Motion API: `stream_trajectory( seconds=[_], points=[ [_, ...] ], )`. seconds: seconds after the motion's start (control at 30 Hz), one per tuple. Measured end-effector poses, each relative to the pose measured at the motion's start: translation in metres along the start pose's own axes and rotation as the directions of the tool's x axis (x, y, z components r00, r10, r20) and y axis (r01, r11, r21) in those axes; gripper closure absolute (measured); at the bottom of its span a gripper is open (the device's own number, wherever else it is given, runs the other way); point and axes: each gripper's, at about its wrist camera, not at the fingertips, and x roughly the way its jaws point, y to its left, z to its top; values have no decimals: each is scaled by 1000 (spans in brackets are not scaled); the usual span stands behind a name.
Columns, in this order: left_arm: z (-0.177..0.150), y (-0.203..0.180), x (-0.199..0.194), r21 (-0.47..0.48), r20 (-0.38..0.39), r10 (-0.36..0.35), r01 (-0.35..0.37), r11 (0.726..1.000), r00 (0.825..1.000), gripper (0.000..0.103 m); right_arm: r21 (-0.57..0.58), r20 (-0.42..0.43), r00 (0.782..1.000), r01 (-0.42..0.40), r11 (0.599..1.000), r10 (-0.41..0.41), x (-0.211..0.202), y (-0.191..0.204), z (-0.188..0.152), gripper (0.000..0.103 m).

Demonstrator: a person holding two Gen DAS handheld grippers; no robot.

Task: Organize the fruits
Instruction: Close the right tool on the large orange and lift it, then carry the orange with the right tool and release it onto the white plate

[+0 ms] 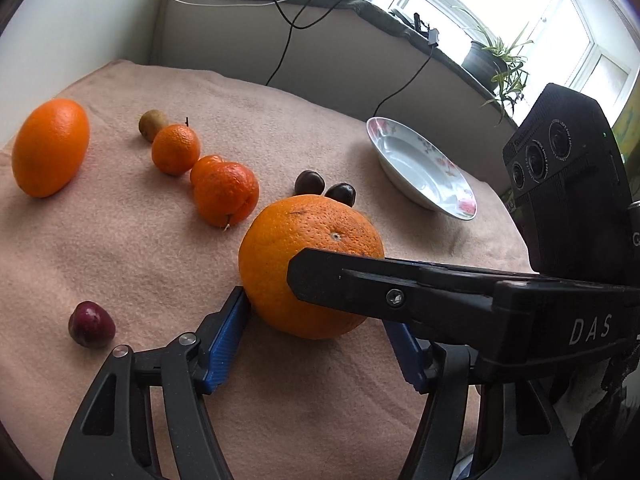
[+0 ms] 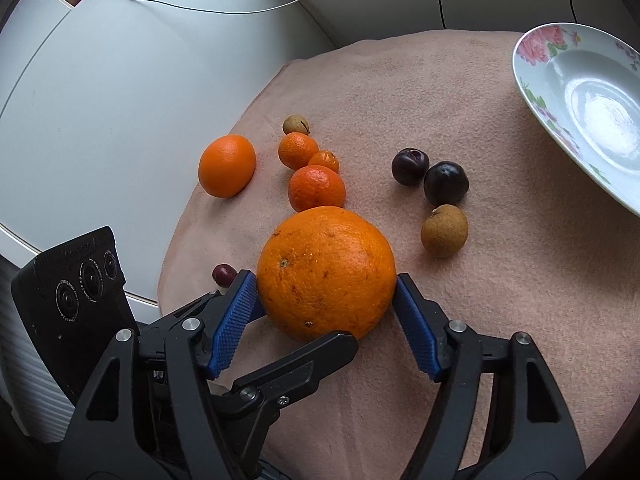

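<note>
- The big orange is seen resting on the pink-brown blanket, near the front edge, with the other fruit lying behind it.
- The right gripper is seen closed on the big orange, with a blue pad pressed on each side of it.
- The left gripper is seen around the same orange. Its left blue pad touches the peel. Its other pad is mostly hidden behind the right gripper's black finger, so a full grip cannot be told.
- The step in hand is judged to be the picking up of this orange. Next, a lift and a carry to the flowered plate are likely needed, and one gripper would have to let go first.
- A brown longan beside two dark plums is shown only in the right view.
- The window and a potted plant are shown only in the left view.
- A small red fruit is shown whole in the left view, but is half hidden in the right.
</note>
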Motion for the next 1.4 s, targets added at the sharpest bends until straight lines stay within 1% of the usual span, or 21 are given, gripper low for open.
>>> stream_trajectory(
  seconds=[0.13, 0.37, 0.57, 0.77, 1.07, 1.2, 1.4],
  points=[
    [0, -4, -1, 2, 3, 7, -7, 1000, 1000, 37, -17, 9, 1000, 13, 1000, -13, 0, 5, 0, 30],
    [3, -17, -2, 34, 21, 1, -2, 999, 1000, 37, -51, 55, 998, 43, 998, -41, -25, 8, -6, 31],
    [11, -34, 2, 69, 30, -24, 22, 997, 999, 37, -43, 105, 993, 63, 997, -59, -50, 4, -9, 31],
    [23, -56, 15, 113, 27, -55, 52, 992, 998, 37, -11, 149, 985, 87, 996, -84, -78, -17, -6, 31],
    [42, -91, 38, 169, 13, -106, 103, 980, 994, 37, 65, 217, 968, 117, 991, -128, -115, -53, -1, 31],
    [47, -103, 47, 173, 0, -123, 121, 977, 992, 37, 91, 228, 963, 129, 987, -147, -124, -70, 4, 31],
    [55, -115, 60, 177, -21, -126, 128, 976, 992, 37, 139, 229, 961, 126, 982, -156, -124, -90, 12, 31]
  ],
)
